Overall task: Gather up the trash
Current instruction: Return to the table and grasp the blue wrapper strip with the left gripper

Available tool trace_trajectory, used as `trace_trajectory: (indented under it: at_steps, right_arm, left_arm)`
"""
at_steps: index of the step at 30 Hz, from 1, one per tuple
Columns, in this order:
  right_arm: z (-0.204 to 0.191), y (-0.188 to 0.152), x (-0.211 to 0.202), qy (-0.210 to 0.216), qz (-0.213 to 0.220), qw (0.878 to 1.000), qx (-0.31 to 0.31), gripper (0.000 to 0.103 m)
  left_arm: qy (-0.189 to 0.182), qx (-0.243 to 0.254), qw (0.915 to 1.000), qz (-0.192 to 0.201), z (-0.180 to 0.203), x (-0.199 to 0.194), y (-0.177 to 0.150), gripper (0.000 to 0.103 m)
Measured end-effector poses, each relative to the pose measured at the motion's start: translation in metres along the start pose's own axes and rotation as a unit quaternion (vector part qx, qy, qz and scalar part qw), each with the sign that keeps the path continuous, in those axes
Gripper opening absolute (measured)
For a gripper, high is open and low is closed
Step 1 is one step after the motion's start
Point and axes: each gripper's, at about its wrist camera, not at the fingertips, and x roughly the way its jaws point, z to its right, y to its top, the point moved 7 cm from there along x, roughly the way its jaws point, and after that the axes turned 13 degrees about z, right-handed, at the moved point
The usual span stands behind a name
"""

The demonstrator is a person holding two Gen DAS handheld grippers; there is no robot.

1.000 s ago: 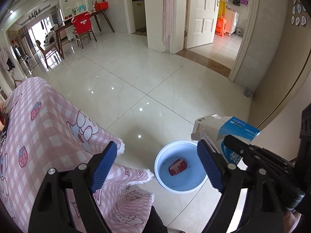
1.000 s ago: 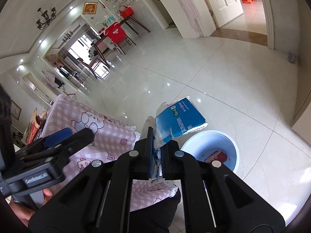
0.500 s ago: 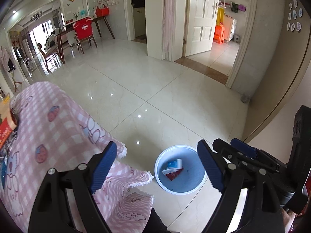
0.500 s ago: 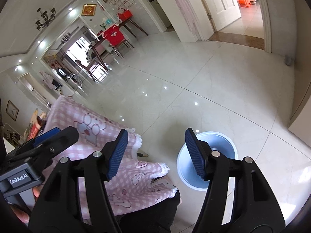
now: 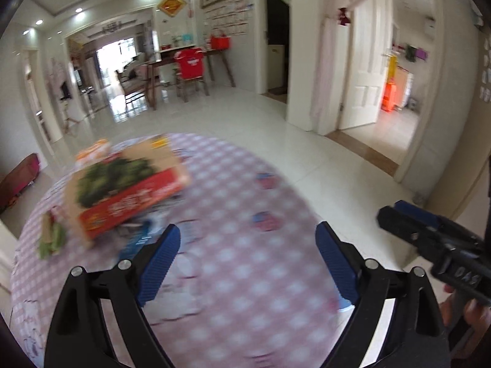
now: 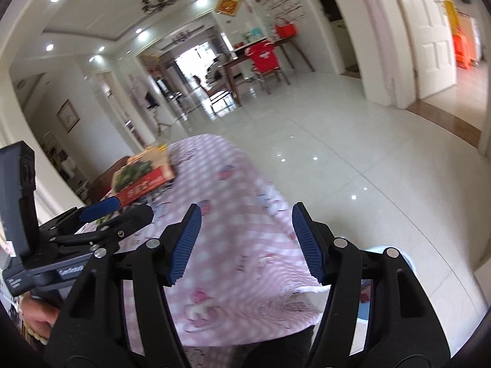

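With the carton dropped, both grippers — left (image 5: 247,257), right (image 6: 245,242), jaws released and empty — had swung from the bin (image 6: 409,260) to the box (image 5: 129,190) on the worktop (image 5: 245,291).

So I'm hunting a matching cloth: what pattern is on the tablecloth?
Pink and white checks with small cartoon prints on the tablecloth, clearest in the right wrist view.
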Motion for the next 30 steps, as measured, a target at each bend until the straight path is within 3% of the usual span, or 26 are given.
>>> trace_trajectory:
  at_steps: [6, 11, 14, 16, 19, 20, 21, 24, 30]
  right_arm:
    - [-0.066, -0.018, 0.044, 0.04, -0.044, 0.997, -0.055, 0.061]
    - [-0.093, -0.033, 0.075, 0.046, -0.075, 0.993, -0.08, 0.061]
    - [-0.103, -0.039, 0.091, 0.047, -0.087, 0.991, -0.085, 0.061]
    - [-0.107, -0.041, 0.098, 0.047, -0.092, 0.991, -0.087, 0.061]
    - [-0.112, -0.044, 0.106, 0.046, -0.095, 0.99, -0.09, 0.061]
    - [-0.114, -0.044, 0.107, 0.045, -0.096, 0.99, -0.091, 0.061]
    - [-0.116, -0.045, 0.109, 0.045, -0.098, 0.99, -0.092, 0.061]
    - [-0.128, -0.046, 0.112, 0.049, -0.098, 0.989, -0.098, 0.061]
    - [-0.173, -0.045, 0.109, 0.07, -0.083, 0.986, -0.129, 0.061]
  left_arm:
    - [0.048, -0.026, 0.998, -0.031, -0.095, 0.007, -0.02, 0.088]
    - [0.041, -0.051, 0.9959, -0.062, -0.131, 0.026, -0.043, 0.087]
    - [0.035, -0.047, 0.9952, -0.079, -0.136, 0.039, -0.049, 0.067]
    - [0.031, -0.038, 0.9948, -0.089, -0.135, 0.046, -0.053, 0.063]
    - [0.022, -0.005, 0.9962, -0.084, -0.123, 0.047, -0.049, 0.048]
    - [0.014, -0.006, 0.9963, -0.085, -0.119, 0.047, -0.047, 0.029]
    - [0.01, -0.008, 0.9963, -0.085, -0.118, 0.046, -0.046, 0.02]
    - [0.009, -0.014, 0.9967, -0.079, -0.118, 0.038, -0.046, 0.009]
    - [0.001, -0.067, 0.9975, -0.022, -0.144, -0.009, -0.032, 0.008]
